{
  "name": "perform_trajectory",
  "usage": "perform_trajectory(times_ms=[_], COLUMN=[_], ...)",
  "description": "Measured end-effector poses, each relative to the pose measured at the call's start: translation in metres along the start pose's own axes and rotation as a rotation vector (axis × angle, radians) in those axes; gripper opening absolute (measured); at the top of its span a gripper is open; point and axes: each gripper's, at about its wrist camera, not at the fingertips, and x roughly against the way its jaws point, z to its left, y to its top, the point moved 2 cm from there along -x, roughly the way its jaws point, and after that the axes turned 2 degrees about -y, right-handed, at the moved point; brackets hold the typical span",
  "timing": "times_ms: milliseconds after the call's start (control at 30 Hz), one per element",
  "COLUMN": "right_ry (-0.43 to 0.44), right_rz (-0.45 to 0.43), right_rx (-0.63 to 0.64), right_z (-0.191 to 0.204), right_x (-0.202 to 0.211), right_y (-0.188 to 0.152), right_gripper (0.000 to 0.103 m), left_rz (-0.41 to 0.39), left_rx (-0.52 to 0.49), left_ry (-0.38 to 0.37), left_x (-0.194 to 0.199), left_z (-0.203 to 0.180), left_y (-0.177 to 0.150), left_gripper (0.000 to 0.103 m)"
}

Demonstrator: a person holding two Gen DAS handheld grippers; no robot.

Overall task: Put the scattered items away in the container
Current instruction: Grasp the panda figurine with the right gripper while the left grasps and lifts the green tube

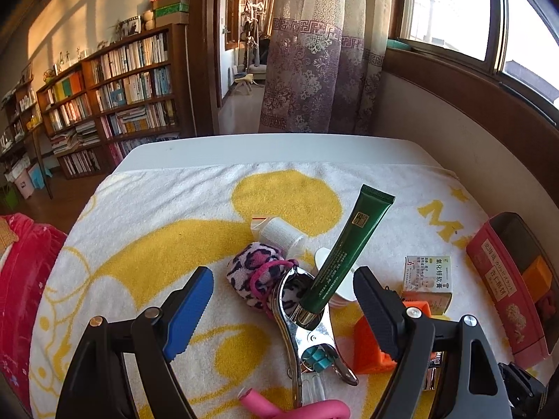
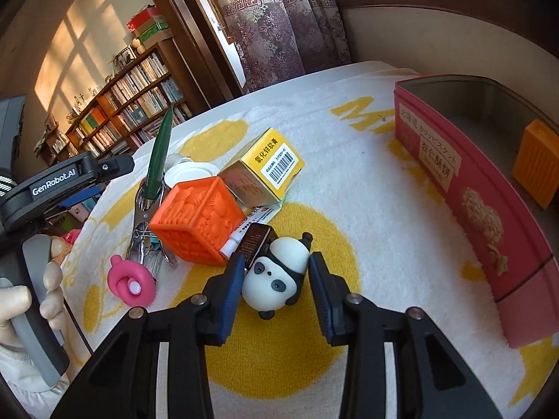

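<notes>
Between the right gripper's (image 2: 276, 281) half-closed jaws lies a panda toy (image 2: 277, 274); whether the pads press it is unclear. Right of it stands the pink biscuit tin (image 2: 464, 188), Japanese lettering on its side, holding an orange block (image 2: 536, 164). Beside them crowd an orange cube (image 2: 197, 221) and a barcoded ointment box (image 2: 265, 167). Wide open, the "GenRobot.AI" left gripper (image 1: 283, 305) straddles a metal clamp (image 1: 304, 328) and green tube (image 1: 344, 255), gripping nothing.

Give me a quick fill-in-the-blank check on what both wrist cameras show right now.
1. The panda toy lies between the fingers of the ____ gripper.
2. The green tube is clamped in a metal ____.
3. Inside the pink tin sits an ____ block.
4. The left gripper is ____.

Answers: right; clip; orange; open
</notes>
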Motion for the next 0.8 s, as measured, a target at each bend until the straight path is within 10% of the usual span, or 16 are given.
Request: perform_trajectory(times_ms=[367,567,800], right_ry=[0.001,0.005,-0.008], right_rz=[-0.099,-0.090,-0.119], right_rx=[-0.021,-0.018,-0.011], right_z=[-0.003,-0.003,-0.002], right_x=[0.020,0.017,0.020], right_y=[0.006,0.007,0.008], right_gripper=[0.042,0.042,0.042], left_rz=[0.032,0.097,0.035], left_rx=[-0.154,-0.078,0.034], left_ry=[0.067,0.035,-0.042], left_x=[-0.042,-0.066,-0.035], left_z=[-0.035,-0.022,-0.001], left_y=[0.014,0.006,0.009], left_gripper=[0.084,0.026,0.017])
